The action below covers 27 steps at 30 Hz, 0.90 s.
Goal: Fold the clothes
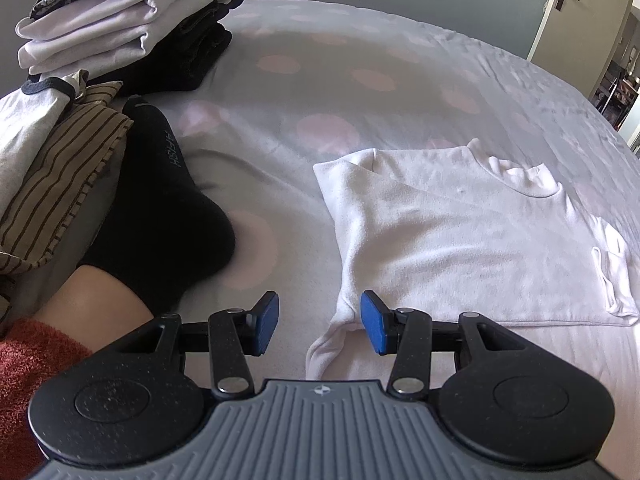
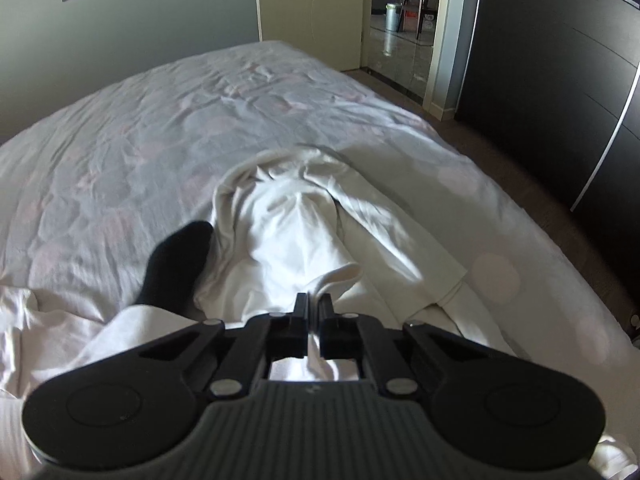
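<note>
Left gripper [image 1: 319, 328]: its two blue pads [image 1: 267, 323] are spread apart and hold nothing. It hangs over the near edge of the bed, and the near corner of the white shirt lies just beside the right pad.
Right gripper [image 2: 314, 312]: its fingers are pressed together on a fold of white cloth [image 2: 296, 236], and the cloth is pulled up toward the camera.
White shirt [image 1: 460, 232]: in the left wrist view it lies flat on the bed, right of the middle, partly folded, with the collar at the far side and one sleeve at the right.
White cloth: in the right wrist view it is bunched in the middle of the bed, with a ridge going from the fingers to the far side. I cannot tell if it is the same shirt.
Bed [image 1: 320, 92]: it has a pale cover with faint pink dots.
Folded pile [image 1: 128, 24]: white and dark clothes stacked at the far left.
Striped cloth [image 1: 64, 184]: it lies unfolded at the left, near the pile.
Foot in black sock [image 1: 160, 208]: it rests on the bed at the left, touching the striped cloth.
</note>
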Each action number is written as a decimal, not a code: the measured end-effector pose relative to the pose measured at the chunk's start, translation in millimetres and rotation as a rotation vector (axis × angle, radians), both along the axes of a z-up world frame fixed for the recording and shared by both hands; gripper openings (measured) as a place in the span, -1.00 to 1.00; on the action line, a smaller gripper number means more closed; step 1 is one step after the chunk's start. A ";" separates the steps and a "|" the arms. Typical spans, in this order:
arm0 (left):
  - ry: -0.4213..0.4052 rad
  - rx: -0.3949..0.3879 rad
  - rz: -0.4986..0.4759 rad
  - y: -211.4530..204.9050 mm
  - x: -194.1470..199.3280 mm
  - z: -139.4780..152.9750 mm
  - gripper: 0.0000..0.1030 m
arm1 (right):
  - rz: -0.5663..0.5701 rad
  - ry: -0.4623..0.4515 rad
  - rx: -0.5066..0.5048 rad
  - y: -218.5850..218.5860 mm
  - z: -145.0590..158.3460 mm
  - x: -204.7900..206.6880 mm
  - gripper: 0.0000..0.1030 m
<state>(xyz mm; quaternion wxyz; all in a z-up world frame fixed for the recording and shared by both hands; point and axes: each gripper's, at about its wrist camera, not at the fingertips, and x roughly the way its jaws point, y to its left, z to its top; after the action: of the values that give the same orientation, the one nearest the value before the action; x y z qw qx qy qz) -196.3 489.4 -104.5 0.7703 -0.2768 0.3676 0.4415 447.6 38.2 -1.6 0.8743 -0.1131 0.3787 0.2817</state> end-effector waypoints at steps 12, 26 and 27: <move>-0.137 -0.026 0.009 6.2 -34.2 10.5 0.03 | 0.097 -0.175 0.189 77.0 193.8 -103.6 -0.90; -0.134 -0.065 0.037 19.3 -70.3 -11.8 0.07 | 0.437 -0.239 0.190 255.1 285.0 -304.5 -0.90; -0.136 -0.070 0.042 20.4 -73.1 -13.4 0.07 | 0.452 -0.226 0.186 267.1 280.3 -317.0 -0.90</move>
<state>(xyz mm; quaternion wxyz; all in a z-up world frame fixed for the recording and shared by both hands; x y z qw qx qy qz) -269.4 509.8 -117.9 0.7740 -0.3404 0.3238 0.4246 130.6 305.3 278.7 0.8326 -0.1449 0.2164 0.4889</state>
